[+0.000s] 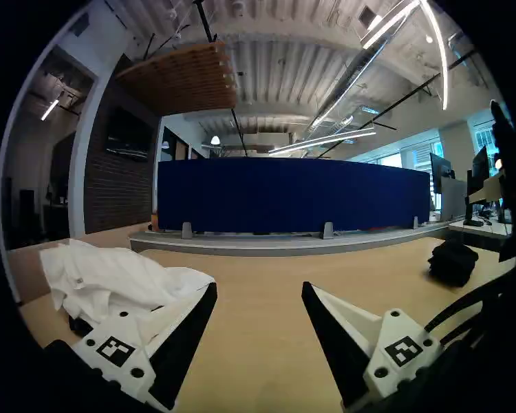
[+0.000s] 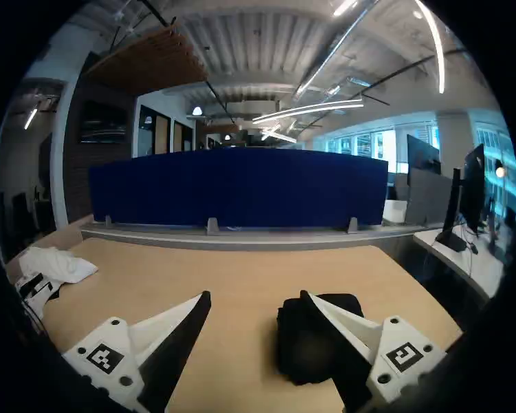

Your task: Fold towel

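While the left gripper [image 1: 258,292] hangs low over the desk [image 1: 265,351], its fingers are spread wide and hold nothing. Bare wood shows in the gap between them. A white towel [image 1: 113,275] lies in a messy heap on the left side of the desk, near the left edge. In the left gripper view it sits just behind the left finger, and I cannot tell if the finger touches it. Part of the towel is hidden by that finger. A black cloth [image 1: 453,261] sits on the right side of the desk, well apart from the towel. It looks folded into a small neat stack. The right gripper [image 2: 254,299] is also low over the desk, and its fingers are wide open too, with nothing held between them. In the right gripper view the black cloth lies near, right by the right finger, which covers part of it. I cannot tell if that finger rests on the cloth. The white towel shows small and far off to the left in that view. A long blue wall [image 1: 292,196] stands up along the far edge of the desk. Dark screens [image 2: 475,186] stand on another desk to the right. Long bright lights [image 1: 320,141] run across the ceiling.
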`<action>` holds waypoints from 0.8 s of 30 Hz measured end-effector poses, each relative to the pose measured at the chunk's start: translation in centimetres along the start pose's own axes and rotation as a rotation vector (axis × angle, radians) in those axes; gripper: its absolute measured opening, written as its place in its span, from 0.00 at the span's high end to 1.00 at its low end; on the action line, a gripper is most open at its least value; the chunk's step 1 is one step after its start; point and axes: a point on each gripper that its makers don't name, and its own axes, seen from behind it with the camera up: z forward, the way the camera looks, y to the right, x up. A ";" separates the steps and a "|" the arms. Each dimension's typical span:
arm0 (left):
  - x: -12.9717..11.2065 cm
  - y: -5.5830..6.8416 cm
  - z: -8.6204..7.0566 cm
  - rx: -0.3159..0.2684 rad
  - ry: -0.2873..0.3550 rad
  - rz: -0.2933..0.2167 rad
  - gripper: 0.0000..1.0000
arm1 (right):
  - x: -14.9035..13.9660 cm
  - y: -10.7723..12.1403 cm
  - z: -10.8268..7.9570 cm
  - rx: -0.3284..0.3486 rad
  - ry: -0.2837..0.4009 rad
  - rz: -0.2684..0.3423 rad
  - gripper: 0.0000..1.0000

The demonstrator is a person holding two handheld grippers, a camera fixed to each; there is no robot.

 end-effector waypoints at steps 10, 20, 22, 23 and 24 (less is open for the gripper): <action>-0.9 0.3 0.1 -0.001 0.005 0.023 0.09 | -0.5 1.8 -0.1 -0.023 0.002 0.012 0.00; -0.9 0.1 -0.1 -0.001 0.003 0.013 0.09 | -0.7 2.6 -0.1 -0.021 0.002 0.022 0.00; -0.9 0.1 0.0 -0.002 0.003 0.012 0.09 | -0.7 2.7 -0.2 -0.018 0.005 0.026 0.00; -0.9 0.1 0.0 -0.003 0.004 0.012 0.09 | -0.7 2.7 -0.2 -0.017 0.007 0.029 0.00; -0.9 0.1 0.0 -0.004 0.004 0.012 0.09 | -0.7 2.7 -0.2 -0.015 0.009 0.032 0.00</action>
